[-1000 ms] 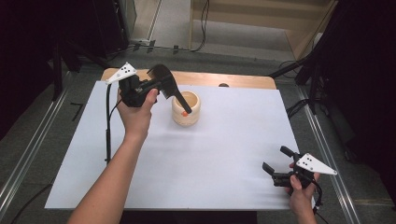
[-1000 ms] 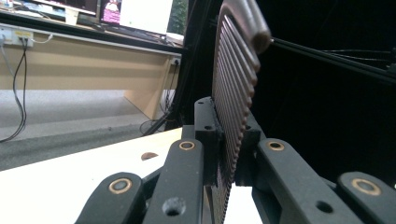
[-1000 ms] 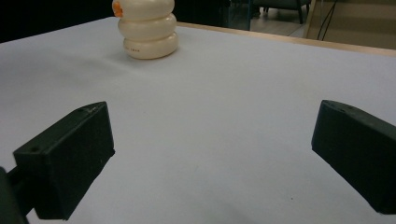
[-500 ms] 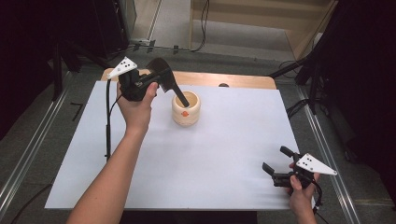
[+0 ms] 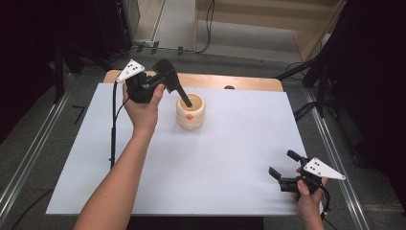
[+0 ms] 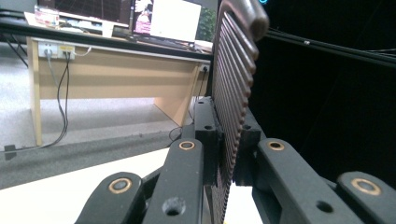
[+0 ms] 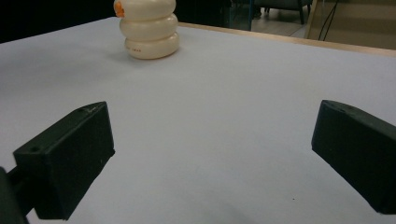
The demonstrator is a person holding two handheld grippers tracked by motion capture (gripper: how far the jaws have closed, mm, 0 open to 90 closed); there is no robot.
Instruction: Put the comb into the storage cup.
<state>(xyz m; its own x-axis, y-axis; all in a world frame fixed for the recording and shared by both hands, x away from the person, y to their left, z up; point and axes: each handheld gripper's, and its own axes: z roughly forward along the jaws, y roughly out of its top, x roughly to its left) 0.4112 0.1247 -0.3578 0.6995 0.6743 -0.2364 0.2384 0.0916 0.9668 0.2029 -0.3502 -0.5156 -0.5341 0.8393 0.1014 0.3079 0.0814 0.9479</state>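
Note:
A cream ribbed pot [image 5: 190, 115] with an orange mark on its front stands at the back middle of the white table sheet [image 5: 230, 158]. My left gripper [image 5: 188, 102] slants down from the left, and its tips sit at the pot's opening. I cannot tell whether they touch the inside. In the left gripper view its ribbed pads [image 6: 236, 70] are pressed together with nothing between them, so the left gripper [image 6: 240, 18] is shut. My right gripper [image 5: 282, 163] rests near the front right edge, open and empty. Its jaws [image 7: 215, 126] point toward the far-off pot [image 7: 148, 28].
A wooden table edge [image 5: 239, 82] runs behind the sheet. The left gripper's cable [image 5: 113, 124] hangs down to the sheet at the left. Metal rails [image 5: 335, 153] run along both sides. A desk with cables [image 6: 112, 74] stands beyond the table.
The left gripper has drawn a little back and left, so its tips have gone from the pot's right front rim to its opening. The orange mark now shows. The right gripper has not moved.

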